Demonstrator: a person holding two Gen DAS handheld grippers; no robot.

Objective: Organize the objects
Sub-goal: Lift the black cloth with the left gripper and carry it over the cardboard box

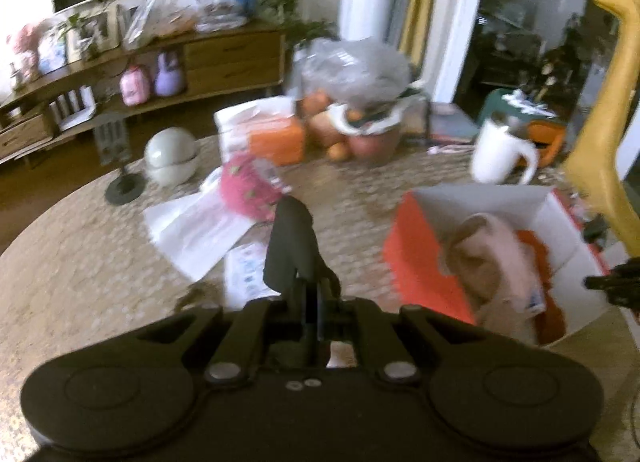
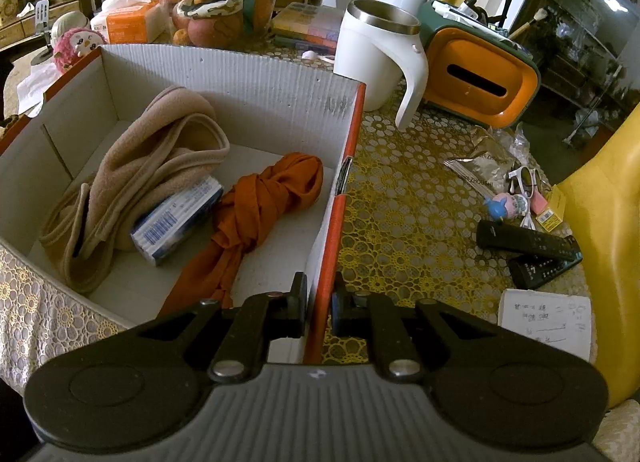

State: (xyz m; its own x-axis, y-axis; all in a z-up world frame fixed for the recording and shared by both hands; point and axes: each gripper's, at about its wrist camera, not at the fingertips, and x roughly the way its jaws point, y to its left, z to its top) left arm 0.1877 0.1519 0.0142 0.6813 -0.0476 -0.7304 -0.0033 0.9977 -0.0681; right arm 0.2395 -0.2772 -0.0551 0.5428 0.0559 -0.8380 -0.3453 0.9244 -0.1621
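Note:
An open red and white cardboard box (image 2: 280, 101) stands on the table and holds a beige cloth (image 2: 160, 149), an orange knotted cloth (image 2: 272, 197) and a small blue and white packet (image 2: 180, 217). My right gripper (image 2: 319, 302) is shut on the box's right wall near its front corner. My left gripper (image 1: 308, 286) is shut on a dark object (image 1: 292, 242) and holds it above the table, left of the box (image 1: 424, 258). The view is blurred and I cannot tell what the object is.
White mug (image 2: 376, 57), orange tissue holder (image 2: 480, 77), two remotes (image 2: 528, 246), a notepad (image 2: 548, 322) and small items lie right of the box. A pink plush toy (image 1: 248, 189), papers (image 1: 200, 229), fruit under plastic (image 1: 352, 101) and a white round object (image 1: 170, 157) lie on the table.

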